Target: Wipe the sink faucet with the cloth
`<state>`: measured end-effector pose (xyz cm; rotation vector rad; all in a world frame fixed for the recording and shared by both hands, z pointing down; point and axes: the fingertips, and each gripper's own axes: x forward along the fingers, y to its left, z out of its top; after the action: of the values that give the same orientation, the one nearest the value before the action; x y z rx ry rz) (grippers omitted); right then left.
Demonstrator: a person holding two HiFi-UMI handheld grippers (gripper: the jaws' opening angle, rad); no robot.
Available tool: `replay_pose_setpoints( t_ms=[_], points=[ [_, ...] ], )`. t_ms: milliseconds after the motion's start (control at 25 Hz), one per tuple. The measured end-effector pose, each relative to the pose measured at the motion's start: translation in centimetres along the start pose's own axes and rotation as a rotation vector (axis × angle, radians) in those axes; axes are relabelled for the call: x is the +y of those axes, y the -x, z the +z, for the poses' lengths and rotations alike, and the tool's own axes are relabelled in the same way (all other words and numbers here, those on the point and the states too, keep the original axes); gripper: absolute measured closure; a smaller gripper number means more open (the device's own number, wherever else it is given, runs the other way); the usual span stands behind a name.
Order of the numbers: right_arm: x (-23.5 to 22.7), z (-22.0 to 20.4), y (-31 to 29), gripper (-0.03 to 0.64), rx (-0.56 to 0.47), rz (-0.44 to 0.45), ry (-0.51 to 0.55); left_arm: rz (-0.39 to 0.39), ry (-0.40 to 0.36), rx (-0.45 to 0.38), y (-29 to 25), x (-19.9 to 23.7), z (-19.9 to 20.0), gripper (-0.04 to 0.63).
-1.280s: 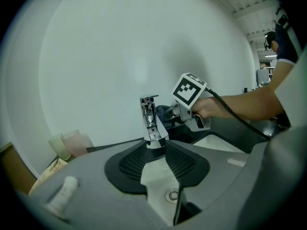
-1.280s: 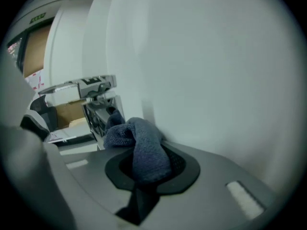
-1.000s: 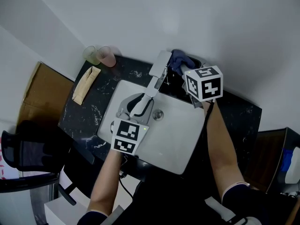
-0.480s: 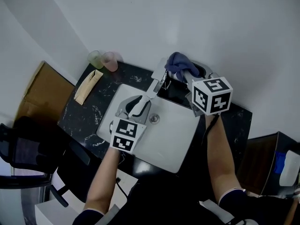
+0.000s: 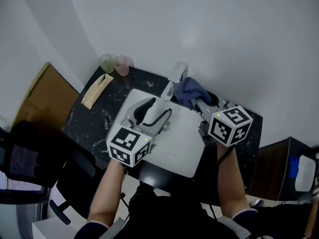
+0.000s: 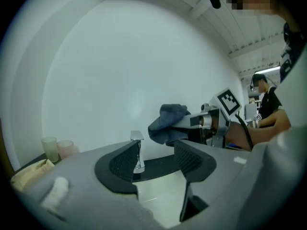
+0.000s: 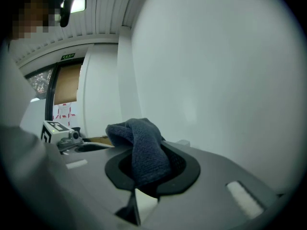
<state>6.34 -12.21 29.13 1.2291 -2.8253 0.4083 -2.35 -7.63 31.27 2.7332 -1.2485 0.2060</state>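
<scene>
Over the white sink [image 5: 180, 146], the left claw [image 5: 158, 109] is hanging released. Its jaws have just been opening, and nothing is sitting between them now, whereas a second ago they were down at the spout of the faucet [image 5: 177, 74]. That claw is now standing higher and nearer, clear of the metal. The right claw [image 5: 197, 102] is clenching the dark blue cloth [image 5: 188, 89], which is draping over its jaws. The cloth was bunched at the far side behind the faucet a second ago, and it is now hovering just to the right of it, possibly brushing the spout. I am taking this to mean the steadying hold is finished and the wiping pass is ending or shifting to another side.

At the far left corner of the black worktop [image 5: 94, 119], a green cup [image 5: 105, 62] and a pink cup [image 5: 121, 64] are standing side by side, and I cannot tell whether they are holding anything. The part of the sink basin I can see is lying bare.
</scene>
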Motion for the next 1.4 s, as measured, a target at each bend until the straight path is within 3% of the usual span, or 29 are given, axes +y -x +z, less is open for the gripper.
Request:
replay_pose_setpoints(
  t_ms=[200,440,640,800,960,1080,1120,1240,1320,1400],
  points=[
    [4.6,-1.5,0.2,0.560,-0.008,-0.013,0.008,-0.173,-0.023,-0.060,3.2,0.1,1.1,0.327],
    [10.2,-3.4,-1.5,0.560,-0.001,-0.081,0.003,-0.297,-0.070,-0.094,8.4,2.3,1.1,0.328],
    [14.8,-4.3,-2.7,0.560,0.038,0.003,0.084,-0.483,-0.162,-0.109,10.2,1.1,1.2,0.293],
    [15.9,-4.8,-2.8,0.558,0.047,0.078,0.123,-0.563,-0.120,-0.118,9.6,0.2,1.6,0.295],
    [15.4,-4.3,-3.2,0.558,0.025,0.096,0.159,-0.599,-0.086,-0.116,8.2,0.0,2.6,0.302],
    [13.9,-3.4,-3.6,0.559,-0.001,0.085,0.170,-0.599,-0.107,-0.077,6.6,-0.1,2.9,0.406],
    [13.3,-3.4,-3.8,0.557,-0.003,0.078,0.172,-0.582,-0.115,-0.065,6.0,0.2,3.0,0.449],
    [11.8,-4.0,-4.9,0.528,0.007,0.025,0.171,-0.530,-0.114,-0.030,4.5,1.7,2.7,0.485],
    [10.8,-4.9,-5.2,0.437,0.017,-0.008,0.139,-0.480,-0.077,-0.027,3.6,3.4,2.6,0.492],
    [9.2,-5.7,-5.0,0.407,0.022,-0.062,0.098,-0.397,-0.031,-0.040,2.6,6.0,2.8,0.492]
  ],
)
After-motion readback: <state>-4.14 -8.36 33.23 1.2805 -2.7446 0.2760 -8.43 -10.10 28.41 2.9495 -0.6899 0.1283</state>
